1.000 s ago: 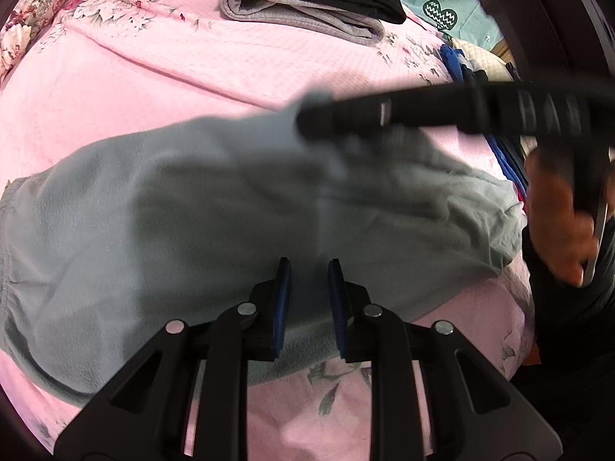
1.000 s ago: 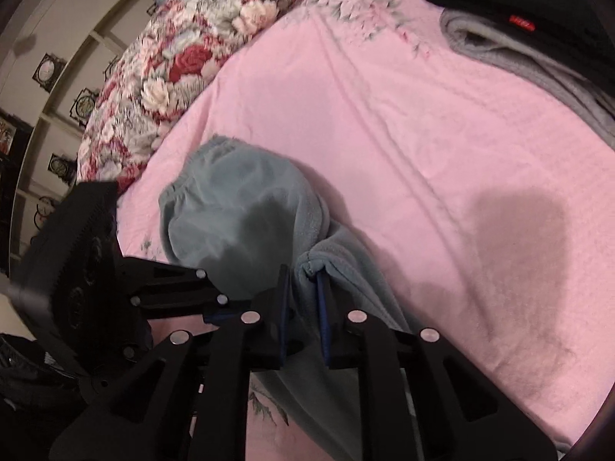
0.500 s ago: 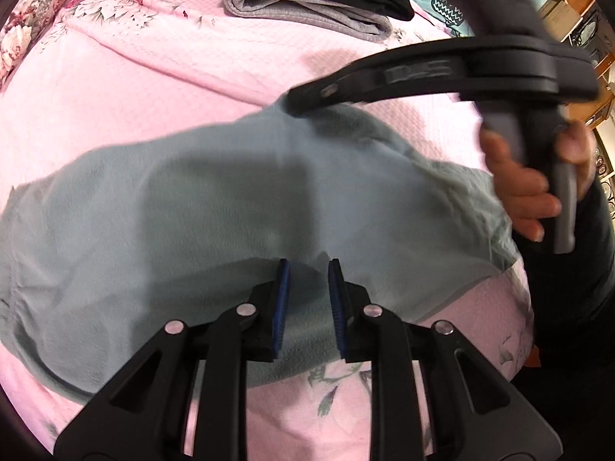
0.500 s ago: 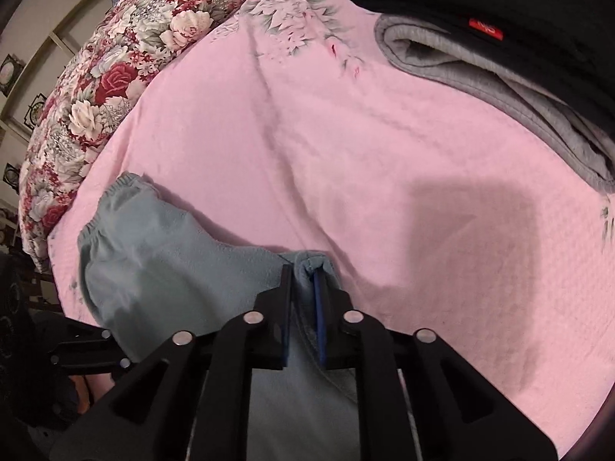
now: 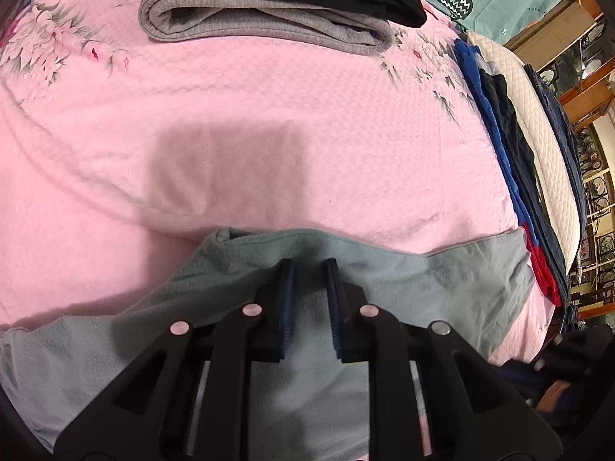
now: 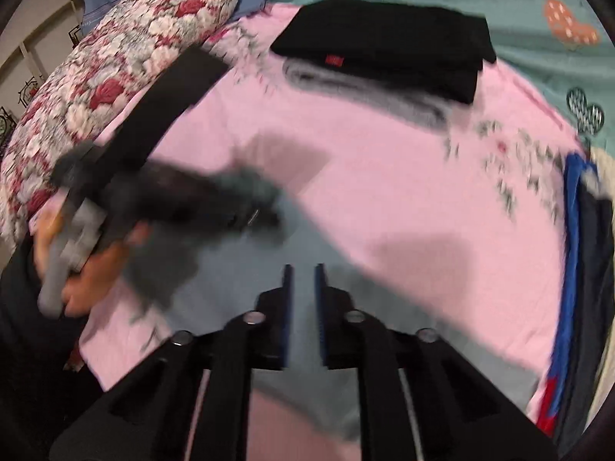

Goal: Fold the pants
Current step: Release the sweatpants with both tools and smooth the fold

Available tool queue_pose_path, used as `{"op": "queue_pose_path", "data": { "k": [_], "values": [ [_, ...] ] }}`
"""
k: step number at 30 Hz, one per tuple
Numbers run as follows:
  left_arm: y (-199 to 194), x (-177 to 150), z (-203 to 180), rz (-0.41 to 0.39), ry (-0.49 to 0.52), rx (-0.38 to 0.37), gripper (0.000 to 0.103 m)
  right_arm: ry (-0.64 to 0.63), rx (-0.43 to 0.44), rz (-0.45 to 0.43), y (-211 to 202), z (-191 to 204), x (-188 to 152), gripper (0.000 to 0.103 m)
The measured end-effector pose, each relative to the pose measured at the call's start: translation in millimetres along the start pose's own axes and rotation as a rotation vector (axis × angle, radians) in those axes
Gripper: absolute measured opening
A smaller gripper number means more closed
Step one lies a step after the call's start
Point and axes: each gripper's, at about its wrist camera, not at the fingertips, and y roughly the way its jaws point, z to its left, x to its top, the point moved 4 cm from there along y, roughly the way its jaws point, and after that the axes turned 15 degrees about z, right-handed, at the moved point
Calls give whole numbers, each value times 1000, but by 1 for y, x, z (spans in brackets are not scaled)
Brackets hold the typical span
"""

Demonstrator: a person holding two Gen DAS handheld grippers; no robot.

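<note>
The soft grey-green fleece pants (image 5: 403,269) lie on the pink quilted bedspread (image 5: 269,134), doubled over at least 1 time by the look of it. The left gripper (image 5: 309,269) and right gripper (image 6: 303,274) hover over them, jaws apart, holding nothing. Smoothing and probably 1 more fold remain.

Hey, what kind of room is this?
Most likely a bedroom: a bed under a pink bedspread, a floral pillow at one end, and folded clothes stacked on it.
</note>
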Motion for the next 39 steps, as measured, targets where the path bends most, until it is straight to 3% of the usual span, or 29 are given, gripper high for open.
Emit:
{"op": "queue_pose_path", "data": {
  "k": [4,8,12,13,14,16,19,21,25,28,34,36,39],
  "values": [
    [1,-1,4,-13,3,-23,17,49,24,7,19,10,-32,3],
    [1,-3,6,-16,13,-22,17,141,59,107,53,2,-44,3],
    [-8,-22,0,-22,30,35,18,221,141,69,39,-11,-49,7],
    [-13,-32,-7,-34,56,40,18,264,168,21,25,-24,-53,17],
    [-18,-42,-14,-45,80,44,19,300,158,-19,12,-37,-59,35],
    [-23,-63,-28,-57,117,41,25,397,58,-115,-19,-80,-80,45],
    [-21,-90,-44,-47,145,-9,26,545,-73,-101,-40,-149,-120,45],
    [-13,-100,-50,-27,144,-37,26,641,-93,-42,-40,-185,-144,45],
    [7,-104,-52,23,122,-8,26,761,52,46,-17,-229,-180,45],
    [7,-106,-49,14,113,-11,28,804,136,66,-1,-240,-187,45],
    [7,-108,-47,6,104,-13,28,782,164,79,1,-243,-186,46],
    [7,-106,-49,8,103,-8,28,771,233,75,2,-240,-186,44],
    [7,-105,-50,15,98,-1,28,771,217,73,4,-236,-181,22]
  ]
}}
